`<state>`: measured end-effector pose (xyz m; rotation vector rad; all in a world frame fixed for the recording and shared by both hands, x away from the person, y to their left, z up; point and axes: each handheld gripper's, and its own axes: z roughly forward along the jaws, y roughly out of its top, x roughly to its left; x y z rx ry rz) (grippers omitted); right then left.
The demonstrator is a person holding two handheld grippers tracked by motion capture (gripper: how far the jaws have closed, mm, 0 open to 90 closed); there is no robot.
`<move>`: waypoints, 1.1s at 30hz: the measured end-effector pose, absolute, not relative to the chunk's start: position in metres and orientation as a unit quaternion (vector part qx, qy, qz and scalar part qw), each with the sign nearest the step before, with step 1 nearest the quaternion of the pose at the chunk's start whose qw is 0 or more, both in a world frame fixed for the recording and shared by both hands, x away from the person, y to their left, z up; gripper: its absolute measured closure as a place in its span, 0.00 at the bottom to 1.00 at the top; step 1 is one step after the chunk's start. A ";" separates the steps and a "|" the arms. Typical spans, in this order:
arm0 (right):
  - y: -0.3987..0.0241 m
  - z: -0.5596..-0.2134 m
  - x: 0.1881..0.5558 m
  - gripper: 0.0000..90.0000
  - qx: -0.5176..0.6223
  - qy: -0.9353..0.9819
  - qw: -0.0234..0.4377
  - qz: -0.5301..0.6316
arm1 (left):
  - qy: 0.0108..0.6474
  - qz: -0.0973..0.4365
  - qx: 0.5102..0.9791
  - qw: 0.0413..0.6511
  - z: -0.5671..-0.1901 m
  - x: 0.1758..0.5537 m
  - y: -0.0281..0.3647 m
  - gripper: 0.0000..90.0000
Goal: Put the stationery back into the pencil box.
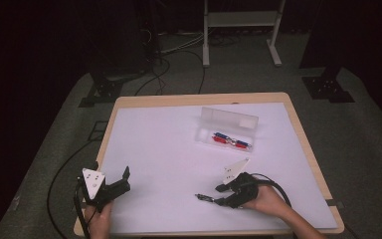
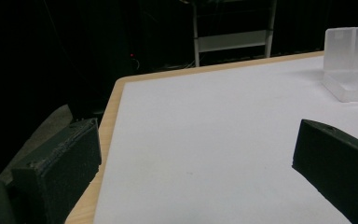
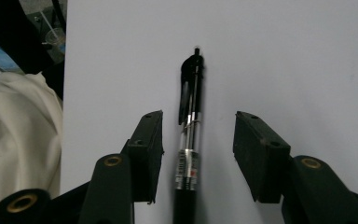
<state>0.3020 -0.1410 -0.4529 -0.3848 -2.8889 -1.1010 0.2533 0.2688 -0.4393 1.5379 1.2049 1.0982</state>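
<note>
We are at the picking-up step. A black pen point(image 3: 189, 135) lies flat on the white counter point(image 1: 169, 149), near the front edge, and our right claw point(image 3: 198, 140) sits right around it. In the right gripper view the pen runs straight up between the two black jaws, with a gap on each side. So the right claw is open about halfway, and its pads do not press on the pen yet. In the high view the pen point(image 1: 205, 198) pokes out to the left of the right claw point(image 1: 224, 194).

Our left claw point(image 1: 122, 180) rests near the front left corner of the counter. Its jaws are wide apart and hold nothing.

Farther back stands a clear box point(image 1: 227, 128) with its lid open. Red and blue pens point(image 1: 230, 140) lie inside it.

We think the next move is to squeeze the right claw shut on the pen. The pen is thin and round, so it could roll away. We should keep it in the middle of the jaws, close slowly, and then lift it straight up. The box looks like the place it should go.
</note>
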 end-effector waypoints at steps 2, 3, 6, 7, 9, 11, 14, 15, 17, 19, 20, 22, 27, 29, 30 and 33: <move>-0.140 -0.454 0.301 0.60 -0.123 -0.928 0.016 -0.352 | 0.484 0.441 0.618 0.434 -0.439 0.253 0.269 0.00; -0.139 -0.455 0.299 0.61 -0.122 -0.928 0.016 -0.351 | 0.484 0.441 0.618 0.435 -0.439 0.253 0.268 0.00; -0.136 -0.457 0.295 0.66 -0.123 -0.930 0.015 -0.347 | 0.484 0.442 0.618 0.435 -0.439 0.253 0.268 0.00; -0.136 -0.457 0.295 0.68 -0.121 -0.931 0.014 -0.344 | 0.484 0.442 0.617 0.435 -0.439 0.253 0.269 0.00; -0.135 -0.458 0.294 0.68 -0.121 -0.932 0.013 -0.342 | 0.485 0.441 0.618 0.435 -0.439 0.253 0.269 0.00; -0.134 -0.460 0.293 0.70 -0.121 -0.934 0.011 -0.336 | 0.484 0.442 0.618 0.434 -0.439 0.253 0.269 0.00; -0.133 -0.461 0.292 0.71 -0.117 -0.935 0.007 -0.335 | 0.484 0.442 0.618 0.435 -0.439 0.253 0.269 0.00; -0.134 -0.463 0.291 0.73 -0.120 -0.934 0.002 -0.336 | 0.484 0.442 0.617 0.435 -0.439 0.253 0.269 0.00; -0.134 -0.463 0.291 0.73 -0.122 -0.933 0.002 -0.337 | 0.484 0.442 0.618 0.434 -0.439 0.253 0.269 0.00; -0.136 -0.463 0.290 0.76 -0.125 -0.934 -0.002 -0.335 | 0.485 0.441 0.618 0.434 -0.439 0.253 0.269 0.00; -0.136 -0.463 0.290 0.76 -0.125 -0.934 -0.002 -0.335 | 0.485 0.441 0.618 0.434 -0.439 0.253 0.269 0.00; -0.136 -0.462 0.290 0.79 -0.124 -0.935 -0.007 -0.333 | 0.484 0.443 0.617 0.434 -0.439 0.253 0.268 0.00; -0.136 -0.463 0.290 0.82 -0.125 -0.934 -0.010 -0.333 | 0.485 0.443 0.616 0.434 -0.439 0.253 0.269 0.00; -0.135 -0.463 0.289 0.83 -0.125 -0.935 -0.016 -0.333 | 0.485 0.443 0.616 0.436 -0.439 0.253 0.269 0.00; -0.135 -0.463 0.289 0.83 -0.125 -0.935 -0.016 -0.333 | 0.485 0.443 0.616 0.436 -0.439 0.253 0.269 0.00; -0.135 -0.462 0.289 0.86 -0.124 -0.936 -0.014 -0.331 | 0.484 0.444 0.617 0.432 -0.439 0.252 0.269 0.00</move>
